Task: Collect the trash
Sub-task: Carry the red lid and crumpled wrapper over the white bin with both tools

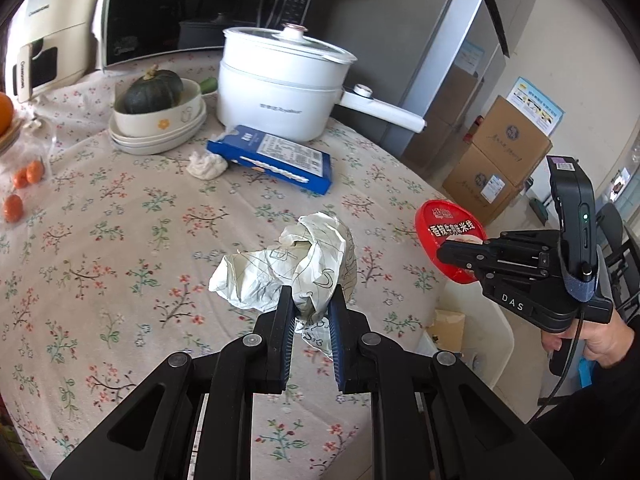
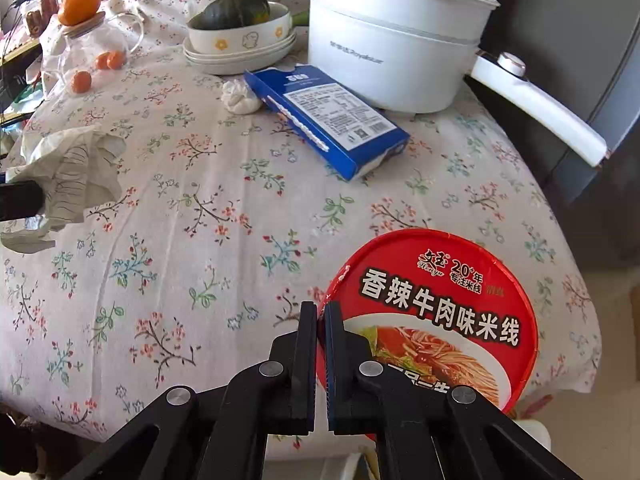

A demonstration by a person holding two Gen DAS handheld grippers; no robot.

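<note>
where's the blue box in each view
Left wrist: blue box sits upper centre, in front of the white pot.
Right wrist: blue box lies upper centre, left of and below the pot.
Shared landmark: the white wad touching the box's left end.

Left tongs [image 1: 312, 300] pinch crumpled paper [image 1: 288, 264]; right tongs [image 1: 442, 251] grip red lid [image 1: 444, 228].
</note>
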